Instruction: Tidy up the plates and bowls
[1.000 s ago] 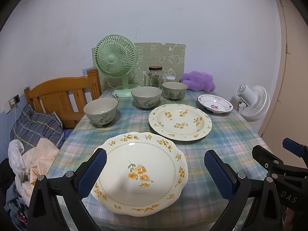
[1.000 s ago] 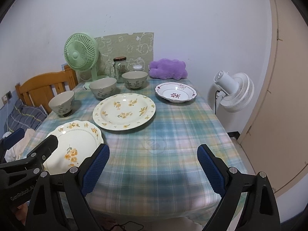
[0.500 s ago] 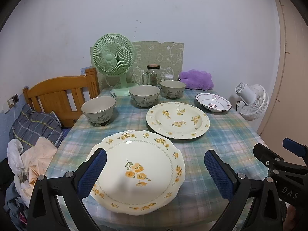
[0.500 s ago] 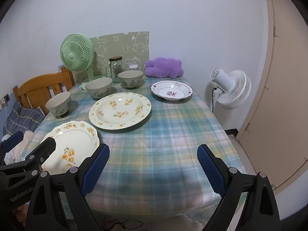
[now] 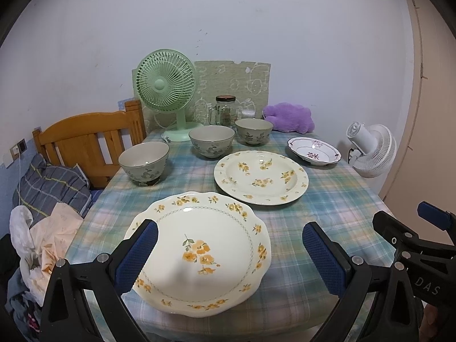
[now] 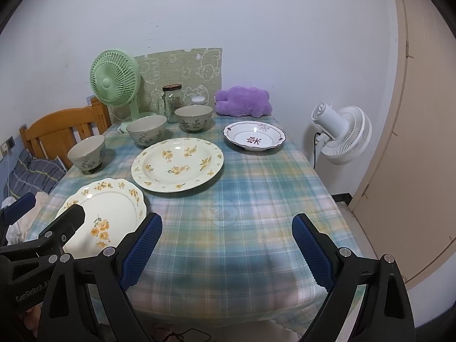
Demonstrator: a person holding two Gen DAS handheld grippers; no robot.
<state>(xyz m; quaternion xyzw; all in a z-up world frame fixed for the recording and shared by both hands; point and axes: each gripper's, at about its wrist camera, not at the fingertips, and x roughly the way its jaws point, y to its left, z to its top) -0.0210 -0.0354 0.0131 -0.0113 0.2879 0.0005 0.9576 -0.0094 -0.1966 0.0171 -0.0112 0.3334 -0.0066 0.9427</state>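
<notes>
Both grippers hang with fingers spread, empty: the left gripper (image 5: 228,252) frames the scalloped plate (image 5: 205,245) at 6 o'clock on the bench (image 6: 256,199), likely lining up a grasp. The right gripper (image 6: 226,245) waits over bare cloth; 2 plates and 3 bowls sit toward 12.

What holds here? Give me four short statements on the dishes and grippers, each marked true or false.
1. Three bowls stand on the table. True.
2. The left gripper is shut on the scalloped plate. False: it is open, holding nothing.
3. The purple-patterned dish sits on the round yellow-flowered plate. False: they lie apart.
4. The right gripper is open. True.
</notes>
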